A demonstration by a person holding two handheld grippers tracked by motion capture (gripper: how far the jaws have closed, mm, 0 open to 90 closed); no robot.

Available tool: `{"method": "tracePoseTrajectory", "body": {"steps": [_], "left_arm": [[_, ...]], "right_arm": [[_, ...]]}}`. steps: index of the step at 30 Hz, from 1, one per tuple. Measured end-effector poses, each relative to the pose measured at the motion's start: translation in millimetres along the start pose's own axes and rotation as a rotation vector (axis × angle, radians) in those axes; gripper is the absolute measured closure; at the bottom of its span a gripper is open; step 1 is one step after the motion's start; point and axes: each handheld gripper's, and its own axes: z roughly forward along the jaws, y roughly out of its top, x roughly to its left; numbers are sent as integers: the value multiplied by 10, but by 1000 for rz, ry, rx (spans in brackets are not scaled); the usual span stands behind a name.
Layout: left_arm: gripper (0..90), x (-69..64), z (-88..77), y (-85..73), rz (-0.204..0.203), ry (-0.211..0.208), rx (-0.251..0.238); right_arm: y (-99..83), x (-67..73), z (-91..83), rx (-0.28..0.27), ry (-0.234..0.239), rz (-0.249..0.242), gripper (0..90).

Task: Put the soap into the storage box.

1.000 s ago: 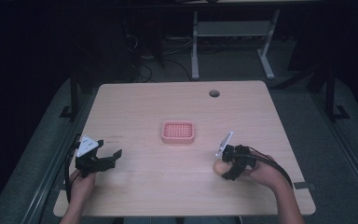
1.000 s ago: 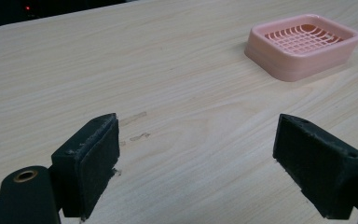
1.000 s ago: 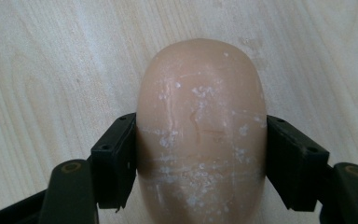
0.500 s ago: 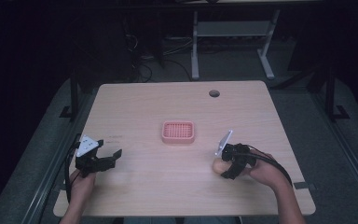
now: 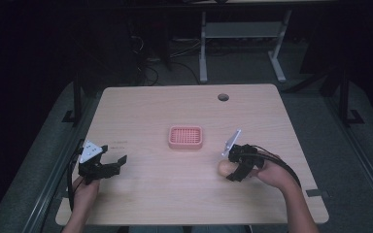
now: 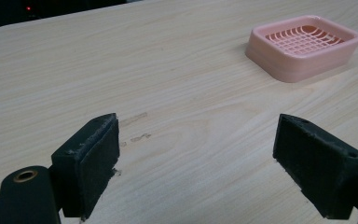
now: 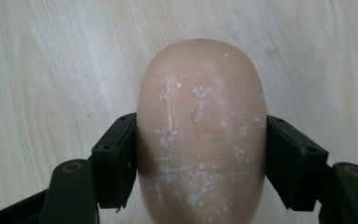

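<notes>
Since your right hand-held gripper [image 7: 200, 158] already clamps the bar of soap [image 7: 201, 135] across its rounded sides, near the pink soap dish [image 5: 185, 137] and on your side of it, low over the bench [image 5: 175, 194], treat it as stiff but slick: its speckled surface may slide, so squeeze evenly at the widest part. Your left hand-held gripper [image 6: 205, 168] hangs open and empty, well apart from the dish.

The soap dish [image 5: 185, 137] sits in the middle of the high view, on the table [image 5: 175, 102]. The soap [image 5: 224, 168] lies lower right of it. The left gripper [image 5: 110, 166] is at the lower left.
</notes>
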Motion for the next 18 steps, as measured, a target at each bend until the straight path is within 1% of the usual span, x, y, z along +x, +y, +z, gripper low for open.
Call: {"method": "tracePoseTrajectory", "body": {"steps": [3, 5, 9, 11, 18], "left_arm": [[142, -3, -1, 2, -6, 0, -3], [142, 0, -3, 1, -7, 0, -4], [142, 0, -6, 4, -6, 1, 5], [142, -6, 2, 1, -8, -1, -1], [142, -4, 0, 2, -8, 0, -1]], "right_arm": [[28, -22, -5, -4, -2, -9, 319], [37, -45, -13, -20, 6, -6, 319], [57, -69, -27, -16, 7, 0, 319], [77, -89, -45, -26, 8, -9, 319], [122, -127, -81, -31, 2, -8, 319]]}}
